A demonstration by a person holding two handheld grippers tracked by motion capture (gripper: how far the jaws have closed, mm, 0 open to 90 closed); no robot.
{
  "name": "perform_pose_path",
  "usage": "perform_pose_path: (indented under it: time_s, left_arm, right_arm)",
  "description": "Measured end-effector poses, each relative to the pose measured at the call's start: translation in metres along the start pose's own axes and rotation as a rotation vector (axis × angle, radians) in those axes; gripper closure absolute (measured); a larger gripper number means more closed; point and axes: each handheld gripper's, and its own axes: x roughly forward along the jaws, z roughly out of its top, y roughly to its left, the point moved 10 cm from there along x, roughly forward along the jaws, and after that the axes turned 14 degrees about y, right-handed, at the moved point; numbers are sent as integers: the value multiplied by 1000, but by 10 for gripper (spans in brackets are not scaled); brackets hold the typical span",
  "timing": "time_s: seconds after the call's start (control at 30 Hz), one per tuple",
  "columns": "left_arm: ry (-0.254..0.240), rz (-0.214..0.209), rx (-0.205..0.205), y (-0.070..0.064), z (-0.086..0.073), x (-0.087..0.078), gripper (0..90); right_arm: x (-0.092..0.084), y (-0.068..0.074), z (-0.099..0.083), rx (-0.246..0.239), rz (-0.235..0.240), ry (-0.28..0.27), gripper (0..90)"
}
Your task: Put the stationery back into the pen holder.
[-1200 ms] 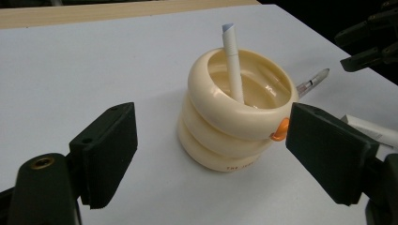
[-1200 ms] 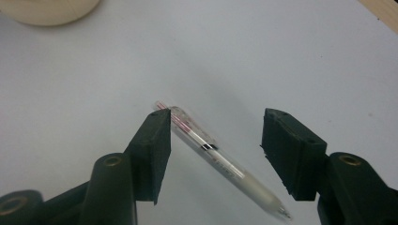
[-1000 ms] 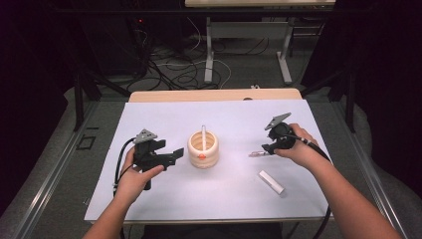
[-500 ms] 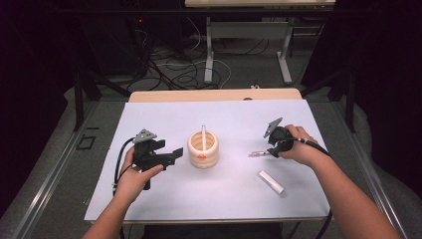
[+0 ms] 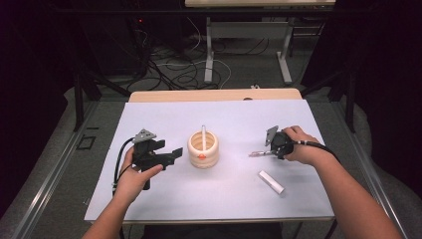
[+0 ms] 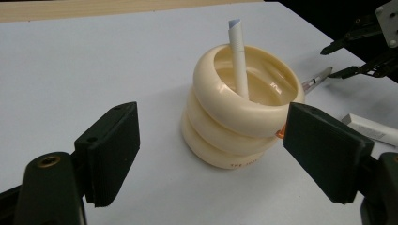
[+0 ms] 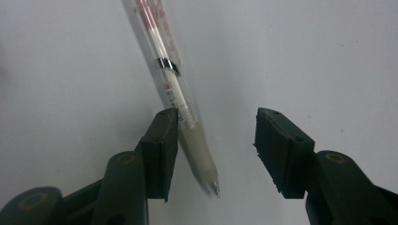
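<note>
A cream ringed holder (image 5: 203,152) stands mid-table with a white pen (image 5: 203,135) leaning upright in it. My left gripper (image 5: 169,148) hovers just left of it, open; in the left gripper view the holder (image 6: 234,136) and white pen (image 6: 239,65) sit beyond the wide-apart jaws, untouched. My right gripper (image 5: 267,148) is low over a clear pen (image 5: 258,153) lying on the table. In the right gripper view its jaws have just been closing, and the clear pen (image 7: 176,93) lies between them beside the left pad (image 7: 162,145), well apart from the right pad.
A white stick-shaped object (image 5: 271,181) lies near the front right, close to my right forearm. The white sheet (image 5: 234,114) covers the table; a wooden strip (image 5: 214,94) borders its far edge. Cables and stand legs lie on the floor beyond.
My right hand has sunk toward the table over the clear pen, and its jaws have narrowed. The left hand and the holder have stayed put.
</note>
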Motion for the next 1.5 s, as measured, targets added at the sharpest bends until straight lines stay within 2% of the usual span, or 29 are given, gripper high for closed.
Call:
perform_pose_path:
  time_s: [0.1,0.13,0.2,0.27,0.33,0.4,0.5,0.57,0.6,0.7,0.73,0.77,0.8,0.83,0.9,1.07,1.1,1.17,1.3,1.4,1.5]
  left_arm:
    - [-4,0,2,0,0,1,191]
    - [-4,1,3,0,0,1,191]
    - [-1,2,4,0,0,1,192]
    - [0,2,3,0,0,2,192]
    - [2,5,4,1,-1,2,193]
    - [3,5,3,1,-1,2,193]
    - [3,4,5,1,-1,2,195]
    - [4,4,4,1,-1,2,195]
    - [20,-7,11,1,-2,1,196]
    - [3,6,6,1,-1,2,197]
    - [4,5,5,1,-1,2,197]
    - [5,4,5,1,-1,2,198]
    - [5,4,6,1,-1,2,198]
    - [5,5,6,1,-1,2,199]
    - [5,5,5,1,-1,2,199]
    - [7,6,5,1,-1,2,200]
    - [25,-5,10,0,-3,1,201]
    - [25,-6,9,0,-3,2,201]
    - [25,-5,9,0,-3,1,202]
    - [8,4,4,1,-1,3,203]
    - [7,5,5,1,-1,2,204]
  right_arm:
    - [3,2,-3,-33,4,8,571]
    - [5,5,-4,-18,29,16,591]
    - [5,6,-7,-27,35,31,601]
    - [9,6,-1,-15,16,-40,605]
    - [7,5,-5,-37,25,12,607]
    - [7,4,-6,-56,27,33,615]
    - [10,6,-2,-62,15,7,635]
    - [11,7,-1,-84,15,12,654]
    - [12,8,-1,-86,19,19,663]
    - [13,9,1,-99,17,15,679]
    - [14,11,1,-76,22,16,683]
    - [15,8,3,-130,9,5,685]
    - [16,10,1,-113,22,26,692]
    - [16,10,0,-116,24,31,693]
    - [16,9,2,-130,12,24,695]
    - [17,10,2,-152,19,22,717]
    - [17,12,1,-134,22,23,723]
    - [17,10,3,-178,9,9,734]
    - [16,13,0,-196,7,35,756]
    - [17,11,2,-249,-25,19,771]
    - [17,12,1,-278,-36,26,785]
